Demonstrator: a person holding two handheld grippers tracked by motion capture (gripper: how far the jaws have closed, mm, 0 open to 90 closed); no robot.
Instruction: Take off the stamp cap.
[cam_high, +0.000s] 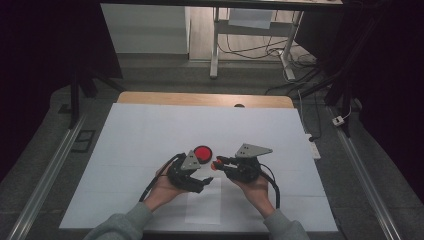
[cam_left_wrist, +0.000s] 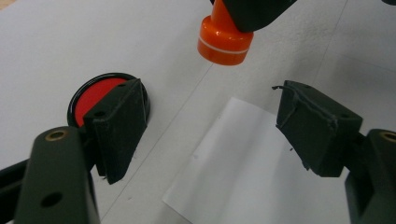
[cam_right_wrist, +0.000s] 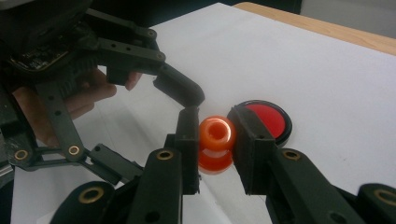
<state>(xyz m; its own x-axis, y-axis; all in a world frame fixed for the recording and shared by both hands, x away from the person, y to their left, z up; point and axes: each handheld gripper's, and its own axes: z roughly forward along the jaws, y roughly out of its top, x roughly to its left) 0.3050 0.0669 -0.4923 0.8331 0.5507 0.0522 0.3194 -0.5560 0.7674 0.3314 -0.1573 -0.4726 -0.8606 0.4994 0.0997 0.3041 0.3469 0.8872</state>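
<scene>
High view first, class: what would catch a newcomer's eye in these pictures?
The red ink pad lies round and bright on the white table cover, just beyond the two claws. Beside it, the right claw is shut on an orange stamp, while the left claw stands open over a white paper sheet.

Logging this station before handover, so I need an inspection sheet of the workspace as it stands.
Surface: white sheet over a wooden table.
Job's things: orange stamp; red ink pad, open; small white paper lying flat.
Clutter: nothing seen.
Grippers: right gripper shut on the orange stamp, held above the sheet; left gripper open over the small white paper, nothing between its jaws.
Cables: black cable trails from the right gripper.
Surroundings: desk frame and floor wiring beyond the table.
</scene>
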